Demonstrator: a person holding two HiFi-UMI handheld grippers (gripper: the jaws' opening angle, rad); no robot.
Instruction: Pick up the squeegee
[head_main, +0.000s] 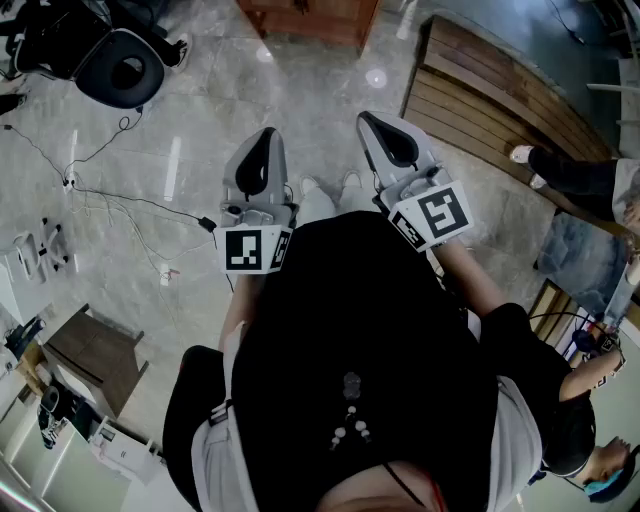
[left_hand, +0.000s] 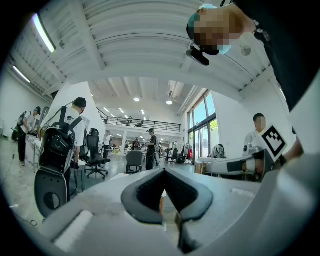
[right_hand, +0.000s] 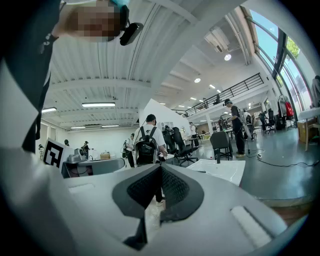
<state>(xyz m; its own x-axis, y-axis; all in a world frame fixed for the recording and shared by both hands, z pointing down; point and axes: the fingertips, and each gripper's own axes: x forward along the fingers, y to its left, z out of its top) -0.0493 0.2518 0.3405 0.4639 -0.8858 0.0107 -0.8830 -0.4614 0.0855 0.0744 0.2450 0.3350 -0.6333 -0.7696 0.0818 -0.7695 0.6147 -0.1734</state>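
We have not begun the pick: no squeegee shows in any view, so we cannot say where it lies. Our left hand-held gripper (head_main: 267, 135) and right hand-held gripper (head_main: 372, 120) both point toward twelve o'clock, level above the floor (head_main: 200, 90), jaws pressed together on nothing. Finding, reaching and gripping the squeegee all remain, we judge.
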